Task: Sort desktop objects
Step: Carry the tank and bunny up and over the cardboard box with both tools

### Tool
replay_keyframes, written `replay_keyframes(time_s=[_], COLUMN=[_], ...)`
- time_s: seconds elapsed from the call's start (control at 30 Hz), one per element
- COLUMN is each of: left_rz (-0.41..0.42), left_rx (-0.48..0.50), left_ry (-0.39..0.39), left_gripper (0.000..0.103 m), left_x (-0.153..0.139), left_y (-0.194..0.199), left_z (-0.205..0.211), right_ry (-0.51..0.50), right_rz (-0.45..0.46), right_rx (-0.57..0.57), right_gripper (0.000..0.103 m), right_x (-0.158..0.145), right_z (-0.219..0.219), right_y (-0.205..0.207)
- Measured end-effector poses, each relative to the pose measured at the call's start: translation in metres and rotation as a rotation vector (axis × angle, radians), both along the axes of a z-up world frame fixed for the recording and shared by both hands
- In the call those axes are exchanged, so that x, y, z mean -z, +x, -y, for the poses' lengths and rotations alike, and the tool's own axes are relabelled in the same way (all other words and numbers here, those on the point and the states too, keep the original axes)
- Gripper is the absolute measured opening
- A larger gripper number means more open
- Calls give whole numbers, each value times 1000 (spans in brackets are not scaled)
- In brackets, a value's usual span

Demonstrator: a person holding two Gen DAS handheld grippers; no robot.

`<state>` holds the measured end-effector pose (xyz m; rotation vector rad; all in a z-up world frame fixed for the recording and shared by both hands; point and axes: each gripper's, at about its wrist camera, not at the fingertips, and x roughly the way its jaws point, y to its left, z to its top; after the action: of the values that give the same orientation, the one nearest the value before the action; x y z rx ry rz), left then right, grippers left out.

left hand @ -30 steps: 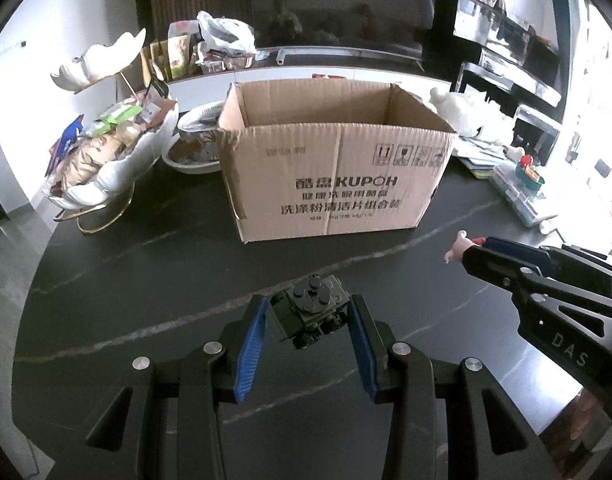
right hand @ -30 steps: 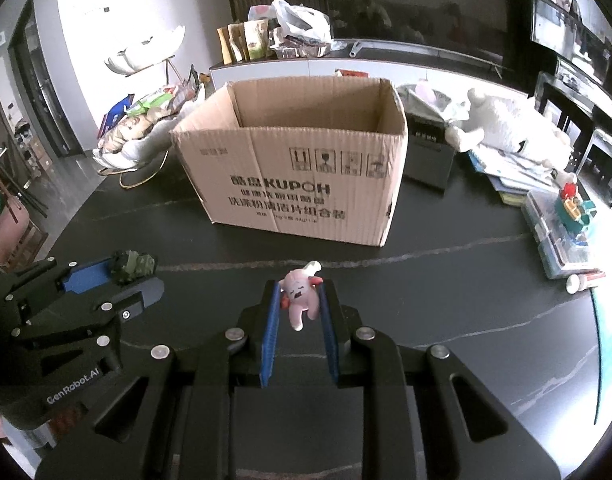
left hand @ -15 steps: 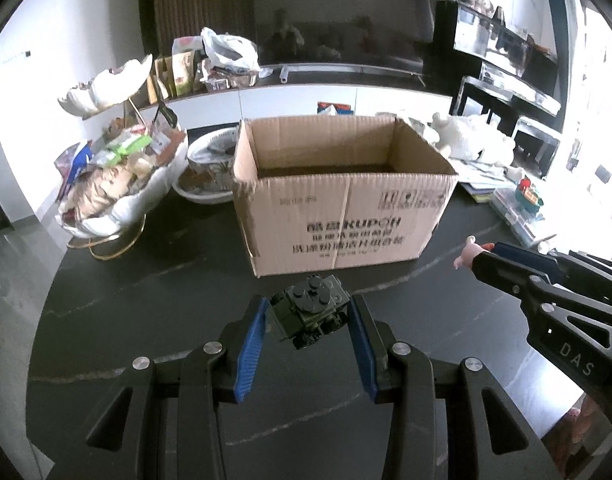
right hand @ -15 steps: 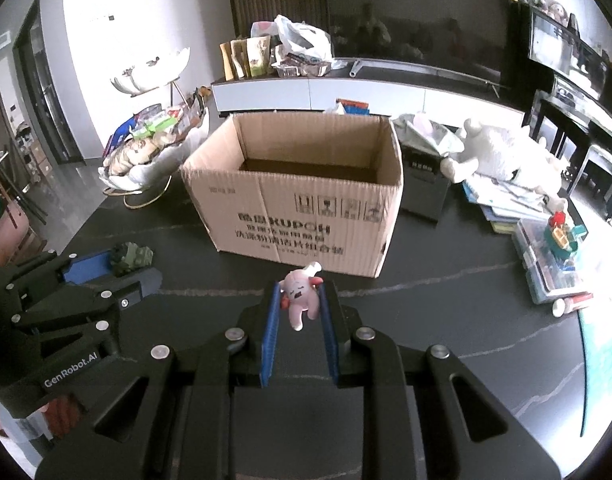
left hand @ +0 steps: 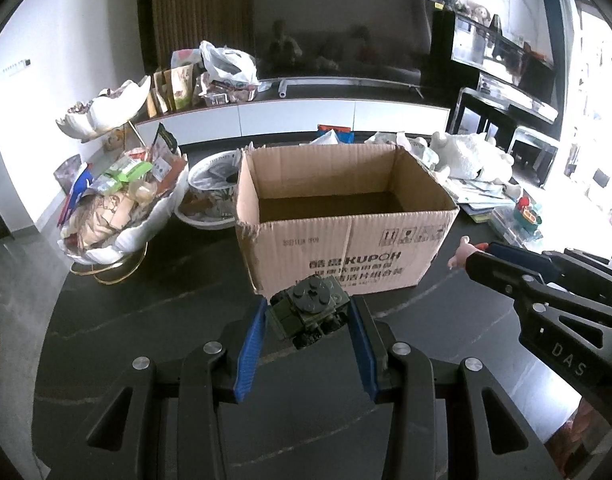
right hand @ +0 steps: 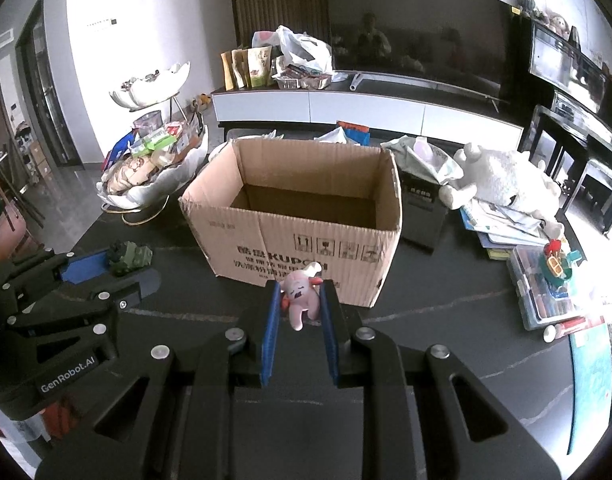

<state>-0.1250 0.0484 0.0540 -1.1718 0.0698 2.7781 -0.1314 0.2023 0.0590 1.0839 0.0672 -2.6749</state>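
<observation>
My left gripper (left hand: pixel 307 310) is shut on a dark green brick-built toy tank (left hand: pixel 310 309), held in the air above the black marble table (left hand: pixel 146 312). My right gripper (right hand: pixel 300 294) is shut on a small pink plush figure (right hand: pixel 300 299), also held aloft. Just beyond both stands an open brown cardboard box (left hand: pixel 345 216), its inside bare as far as I can see. In the right wrist view the same box (right hand: pixel 298 216) fills the middle, and the left gripper with the tank (right hand: pixel 128 256) shows at the left. The right gripper's tip with the pink figure (left hand: pixel 463 251) shows at the right of the left wrist view.
A white shell-shaped stand full of snacks (left hand: pixel 118 204) and a patterned bowl (left hand: pixel 210 192) sit left of the box. A black box (right hand: pixel 423 208), a white plush animal (right hand: pixel 501 176), papers and a clear case with a small toy (right hand: pixel 549 276) lie to the right.
Both grippers have risen with their toys still gripped, so the box's open top and inside now show where before I saw mostly its front.
</observation>
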Motion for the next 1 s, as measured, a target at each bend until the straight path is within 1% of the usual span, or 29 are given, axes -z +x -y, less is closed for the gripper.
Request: replay_keyframes(time_s=[0.23,0.53,0.73,1.0], left_rz=[-18,-31,-43,-40], left_rx=[-4,-7,-7,-3], left_ry=[6,-10,-3,-6], left_gripper=[38,38,38,38], left_x=[-8,-16,-24,-28], left_y=[-11,-23,-32,-44], left_z=[4,5,8,8], right_ry=[7,5,11,12], right_rz=[-11,-20,-35,-44], right_rx=[-6,-15,-16,-20], right_gripper=[18,18,18,18], right_x=[-7,-15,-23,-30], right_z=[4,8,9,12], right_y=[-10,-23,-32,-43])
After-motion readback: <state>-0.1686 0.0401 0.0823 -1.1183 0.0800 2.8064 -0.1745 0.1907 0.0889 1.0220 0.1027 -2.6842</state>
